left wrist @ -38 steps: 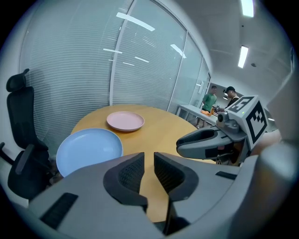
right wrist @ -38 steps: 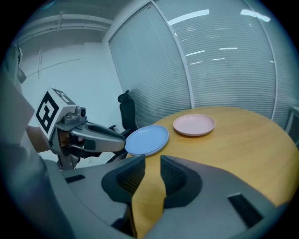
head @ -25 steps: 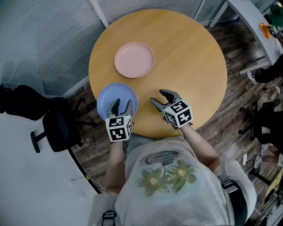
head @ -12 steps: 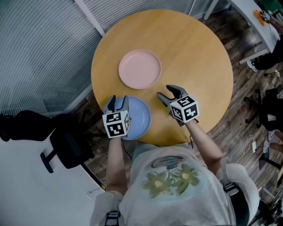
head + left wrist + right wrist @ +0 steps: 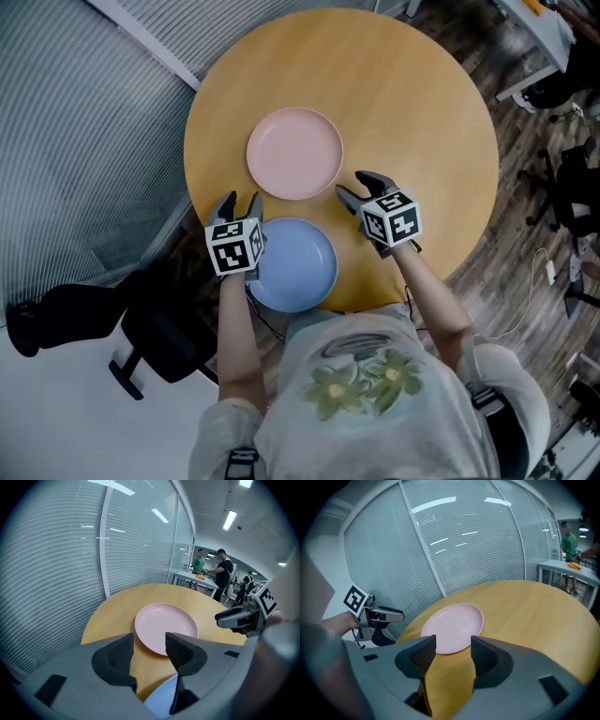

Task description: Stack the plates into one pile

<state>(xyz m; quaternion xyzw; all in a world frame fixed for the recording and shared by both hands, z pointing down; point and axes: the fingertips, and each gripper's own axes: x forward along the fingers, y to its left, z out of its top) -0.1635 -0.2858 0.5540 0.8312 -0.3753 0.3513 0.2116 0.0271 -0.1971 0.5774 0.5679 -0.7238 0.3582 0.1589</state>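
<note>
The left gripper hovers at the near-left part of the round, pale wooden table. Its dark, ribbed pads are apart with nothing between them; only bare wood shows in the gap.

The round, shallow, light blue plate lies just to the right of those fingers and slightly nearer the person, its left rim tucked under the gripper body. It sits at the table's near edge; whether its rim overhangs I cannot tell.

Beyond it, farther from the person and close to it but apart, rests the round, shallow, pale pink plate, flat on the wood.

The right gripper is just beside the pink plate's near-right rim, its fingers also spread and empty, over bare table.

Both plates look like smooth matte plastic, with a low raised lip and a flat well. Being round, they have no long axis, so any point on the rim should serve.

The left gripper is plainly nearer the blue plate and the right nearer the pink. The left fingers stand side by side, level with the table. Pinching the thin lip would likely call for rolling the gripper so one pad goes under the rim.
</note>
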